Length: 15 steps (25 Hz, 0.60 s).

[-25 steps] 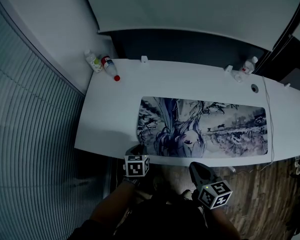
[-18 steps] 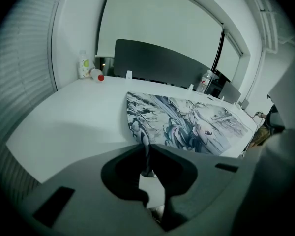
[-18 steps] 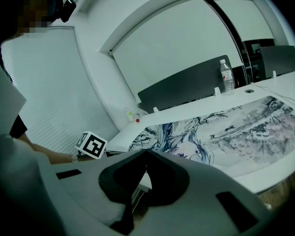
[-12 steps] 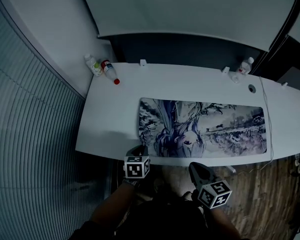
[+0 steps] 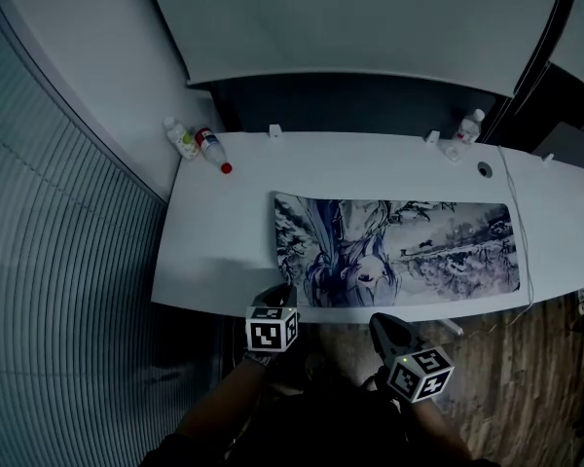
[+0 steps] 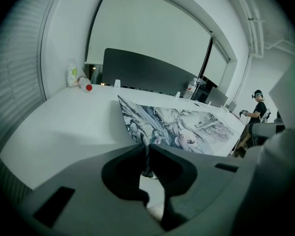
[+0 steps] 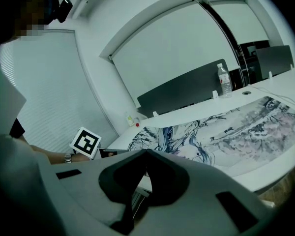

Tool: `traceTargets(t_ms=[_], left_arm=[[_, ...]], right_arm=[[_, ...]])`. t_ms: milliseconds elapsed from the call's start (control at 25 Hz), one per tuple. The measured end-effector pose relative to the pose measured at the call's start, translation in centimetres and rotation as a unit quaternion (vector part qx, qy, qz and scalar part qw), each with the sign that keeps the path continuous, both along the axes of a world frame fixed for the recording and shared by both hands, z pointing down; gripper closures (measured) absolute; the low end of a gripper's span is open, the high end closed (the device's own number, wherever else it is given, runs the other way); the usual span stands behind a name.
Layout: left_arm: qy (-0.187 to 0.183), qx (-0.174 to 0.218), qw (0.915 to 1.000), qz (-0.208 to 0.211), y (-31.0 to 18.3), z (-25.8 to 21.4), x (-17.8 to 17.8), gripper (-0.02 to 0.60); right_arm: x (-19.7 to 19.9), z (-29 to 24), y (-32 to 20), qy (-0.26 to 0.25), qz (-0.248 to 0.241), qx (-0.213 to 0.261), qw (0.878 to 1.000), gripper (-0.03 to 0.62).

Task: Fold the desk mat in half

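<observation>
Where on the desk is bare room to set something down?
Widest: the white desk left of the desk mat, short of the two bottles at the far-left corner. Also the strip behind the mat. Crowded: the right end, with cable, bottle and grommet.

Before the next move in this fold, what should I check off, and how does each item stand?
1. Left gripper grips the desk mat: ok. Its jaws have just been closing and the mat's near left corner is pinched between them.
2. Right gripper grips the mat: not ok. It is shut on nothing, short of the desk's near edge.
3. Nothing lies on the mat: ok.
4. Bottles are out of the way: ok. They stand at the back left corner, apart from the mat.
5. Cable is off the mat's right end: cannot tell. It runs close alongside it.
</observation>
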<state>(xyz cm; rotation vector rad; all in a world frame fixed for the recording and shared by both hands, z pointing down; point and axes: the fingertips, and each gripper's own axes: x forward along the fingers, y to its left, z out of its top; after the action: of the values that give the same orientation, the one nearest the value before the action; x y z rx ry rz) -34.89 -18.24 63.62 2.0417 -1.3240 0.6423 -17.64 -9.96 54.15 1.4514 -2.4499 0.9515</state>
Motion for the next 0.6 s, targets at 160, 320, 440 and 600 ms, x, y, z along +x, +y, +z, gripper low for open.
traceTargets(t_ms=[160,320,440,600], left_arm=[[0.004,0.008,0.9998,0.016,0.1,-1.1,1.0,0.543],[0.007,0.011,0.9996,0.025,0.3,-1.7,2.1,0.543],[0.009,0.016,0.9994,0.029,0.6,-2.1,3.1,0.545],[0.014,0.026,0.9992,0.027,0.9,-2.4,4.6,0.545]], right_arm=[[0.2,-0.4,0.3,0.001,0.004,0.005,1.0,0.571],[0.8,-0.7,0.7,0.002,0.008,0.007,1.0,0.571],[1.4,-1.2,1.2,-0.009,0.014,0.005,1.0,0.571],[2.8,-0.9,1.6,-0.002,0.013,0.014,1.0,0.571]])
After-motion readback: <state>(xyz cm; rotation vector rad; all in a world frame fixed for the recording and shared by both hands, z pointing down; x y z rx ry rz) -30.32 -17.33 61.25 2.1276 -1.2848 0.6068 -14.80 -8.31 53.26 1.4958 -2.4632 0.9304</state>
